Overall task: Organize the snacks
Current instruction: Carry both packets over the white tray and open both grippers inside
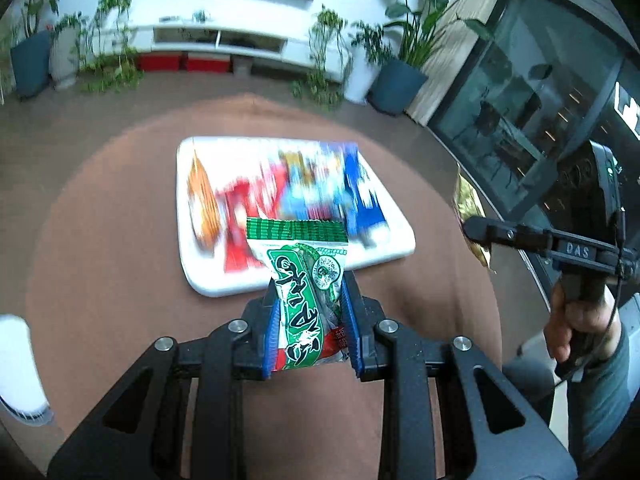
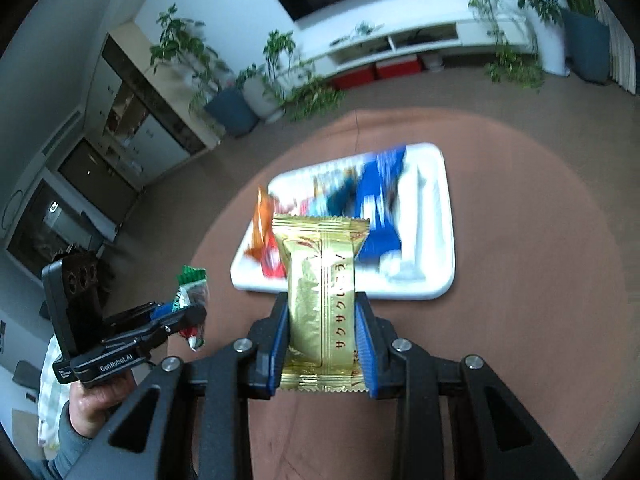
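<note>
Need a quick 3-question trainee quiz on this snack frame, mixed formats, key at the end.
1. True or false: the white tray already holds several snack packets.
2. The left hand-held gripper is shut on which item? A) gold packet B) green packet C) nothing
3. Fill in: the right hand-held gripper holds a ____ packet above the brown table.

Key: 1 true; 2 B; 3 gold.
</note>
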`<state>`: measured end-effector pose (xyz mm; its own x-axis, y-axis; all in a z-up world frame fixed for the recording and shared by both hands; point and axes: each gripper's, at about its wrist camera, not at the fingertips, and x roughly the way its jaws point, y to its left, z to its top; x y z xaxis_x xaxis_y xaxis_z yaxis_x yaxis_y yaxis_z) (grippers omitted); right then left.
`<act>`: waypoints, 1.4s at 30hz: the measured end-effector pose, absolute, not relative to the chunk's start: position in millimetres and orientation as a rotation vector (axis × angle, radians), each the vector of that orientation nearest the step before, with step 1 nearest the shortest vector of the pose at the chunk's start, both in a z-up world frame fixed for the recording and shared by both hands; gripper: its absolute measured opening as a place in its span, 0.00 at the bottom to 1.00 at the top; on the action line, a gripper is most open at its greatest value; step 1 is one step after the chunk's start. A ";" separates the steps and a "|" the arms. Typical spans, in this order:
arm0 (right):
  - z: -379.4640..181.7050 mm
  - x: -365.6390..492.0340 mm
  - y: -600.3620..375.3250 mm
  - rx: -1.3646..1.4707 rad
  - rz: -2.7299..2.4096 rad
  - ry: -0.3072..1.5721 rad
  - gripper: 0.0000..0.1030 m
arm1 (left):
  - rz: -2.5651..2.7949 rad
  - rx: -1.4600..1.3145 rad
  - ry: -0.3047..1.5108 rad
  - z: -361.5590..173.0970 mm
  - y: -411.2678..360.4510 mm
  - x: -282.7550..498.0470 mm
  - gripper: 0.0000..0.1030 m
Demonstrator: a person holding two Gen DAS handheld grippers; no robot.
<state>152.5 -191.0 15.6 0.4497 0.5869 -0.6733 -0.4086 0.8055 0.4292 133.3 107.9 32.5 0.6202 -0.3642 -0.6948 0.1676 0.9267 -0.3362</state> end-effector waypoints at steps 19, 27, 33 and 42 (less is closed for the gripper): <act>-20.2 260.7 -119.1 0.166 0.467 1.023 0.32 | -0.279 -0.153 0.901 10.7 106.3 301.7 0.24; -34.6 267.9 -114.9 0.136 0.451 1.034 0.32 | -0.279 -0.161 0.945 -32.0 98.1 326.0 0.24; -42.8 269.8 -105.4 0.093 0.440 1.034 0.32 | -0.273 -0.158 0.953 -46.4 88.6 330.7 0.24; -55.6 271.0 -100.9 0.073 0.439 1.035 0.32 | -0.259 -0.150 0.942 -60.3 86.2 328.3 0.25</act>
